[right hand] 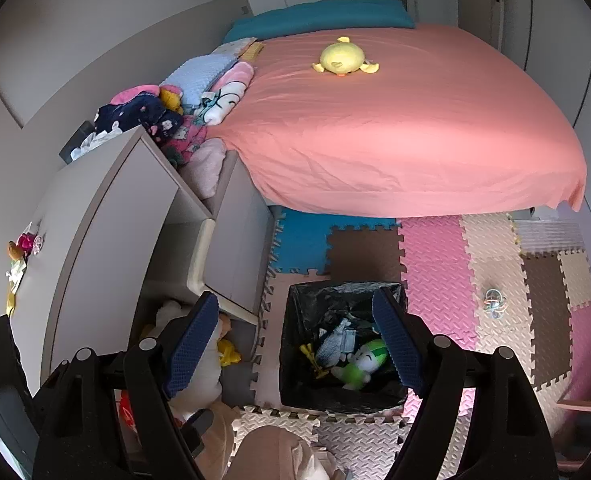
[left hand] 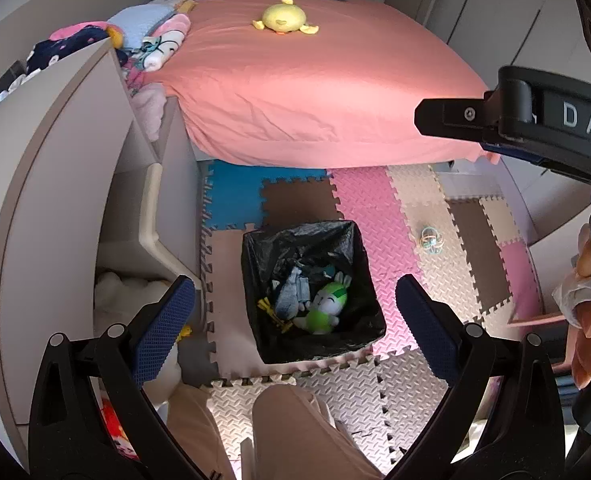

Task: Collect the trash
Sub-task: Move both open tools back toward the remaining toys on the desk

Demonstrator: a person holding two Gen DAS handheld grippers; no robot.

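A square bin with a black liner [left hand: 261,256] stands on the foam floor mat. Inside lie a green and white plush toy [left hand: 327,308], a blue-grey wrapper [left hand: 291,292] and a yellow scrap [left hand: 271,314]. My left gripper [left hand: 295,330] hovers above the bin, open wide, with nothing between its blue pads [left hand: 163,332]. My right gripper [right hand: 295,342] is also open and empty above the same bin [right hand: 299,308], where the plush toy [right hand: 361,364] shows again. A person's hand [left hand: 587,308] grips the right tool's handle at the right edge of the left wrist view.
A bed with a pink sheet [left hand: 315,92] and a yellow plush duck [left hand: 285,18] lies beyond the bin. A beige cabinet [left hand: 55,184] stands to the left. A small colourful ball toy [left hand: 431,242] rests on the mat to the right. The person's knee [left hand: 295,428] is below.
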